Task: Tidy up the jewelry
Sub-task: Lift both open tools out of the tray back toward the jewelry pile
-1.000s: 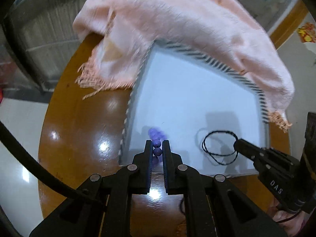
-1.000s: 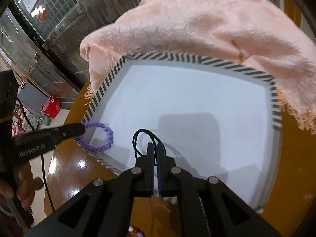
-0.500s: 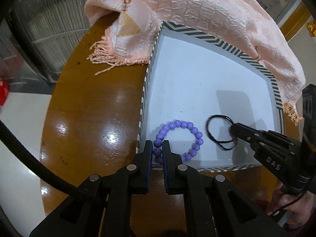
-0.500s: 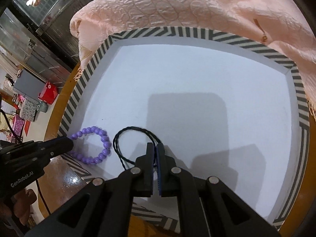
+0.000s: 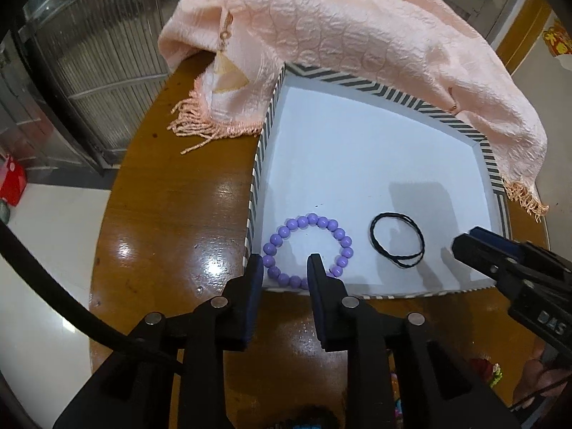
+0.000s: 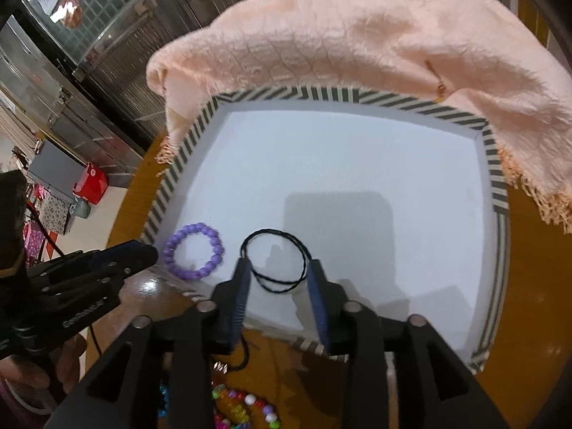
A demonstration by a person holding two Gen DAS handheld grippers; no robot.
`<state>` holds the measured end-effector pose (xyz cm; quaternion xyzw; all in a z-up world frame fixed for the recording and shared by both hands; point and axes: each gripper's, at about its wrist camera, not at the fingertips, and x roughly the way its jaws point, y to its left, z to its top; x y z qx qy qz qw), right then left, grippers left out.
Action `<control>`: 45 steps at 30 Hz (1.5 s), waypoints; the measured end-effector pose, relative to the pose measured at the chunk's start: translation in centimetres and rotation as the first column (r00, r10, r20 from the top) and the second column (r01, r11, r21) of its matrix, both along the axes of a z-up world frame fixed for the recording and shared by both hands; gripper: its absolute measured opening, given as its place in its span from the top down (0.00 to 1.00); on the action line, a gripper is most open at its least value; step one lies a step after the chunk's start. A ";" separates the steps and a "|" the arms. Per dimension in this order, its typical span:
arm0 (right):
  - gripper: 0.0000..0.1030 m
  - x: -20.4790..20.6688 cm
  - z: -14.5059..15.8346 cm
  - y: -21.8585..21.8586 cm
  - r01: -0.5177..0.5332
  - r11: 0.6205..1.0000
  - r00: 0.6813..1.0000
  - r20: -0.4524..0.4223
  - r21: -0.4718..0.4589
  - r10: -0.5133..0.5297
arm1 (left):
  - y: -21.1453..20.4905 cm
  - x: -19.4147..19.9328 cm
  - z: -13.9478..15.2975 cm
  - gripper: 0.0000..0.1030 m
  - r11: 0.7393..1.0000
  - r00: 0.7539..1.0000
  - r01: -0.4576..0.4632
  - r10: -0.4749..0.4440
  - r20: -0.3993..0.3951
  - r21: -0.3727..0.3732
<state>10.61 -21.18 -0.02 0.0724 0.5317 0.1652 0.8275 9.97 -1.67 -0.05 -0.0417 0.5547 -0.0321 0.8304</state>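
Observation:
A purple bead bracelet (image 5: 308,250) (image 6: 195,250) lies flat in the near left corner of the white box with a striped rim (image 5: 361,82) (image 6: 321,94). Beside it on the right lies a black cord loop (image 5: 397,238) (image 6: 277,261). My left gripper (image 5: 284,262) hovers over the bracelet's near side, its jaws opening and clear of the beads. Over the cord's near side my right gripper (image 6: 279,268) is also opening, its pads off the cord. Each gripper shows in the other's view: the right gripper (image 5: 464,241) and the left gripper (image 6: 148,250).
A pink fringed scarf (image 5: 339,32) (image 6: 357,39) drapes over the box's far rim. The box stands on a round glossy wooden table (image 5: 171,214). Colourful loose beads (image 6: 239,407) lie on the table near the box's front edge. A person's hand (image 6: 39,368) holds the left gripper.
Both grippers let go: the left one released the purple bracelet, the right one released the black cord. Both pieces now lie flat in the box, and both grippers have drawn back a little.

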 end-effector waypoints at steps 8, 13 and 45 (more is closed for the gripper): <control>0.55 -4.0 2.6 -0.3 0.002 1.000 0.999 0.041 -0.001 -0.002 | -0.4 -2.2 1.5 0.74 1.000 0.999 0.008 -0.008 0.040 0.015; 0.55 -6.5 3.7 -0.6 0.032 0.999 0.996 0.083 0.001 -0.032 | -0.5 -4.2 2.2 0.74 1.000 0.998 0.011 -0.012 0.066 0.026; 0.51 -17.8 5.2 -2.8 0.109 0.992 0.983 0.158 -0.057 -0.099 | -0.9 -13.0 5.8 0.74 0.996 0.982 0.076 -0.082 0.172 0.042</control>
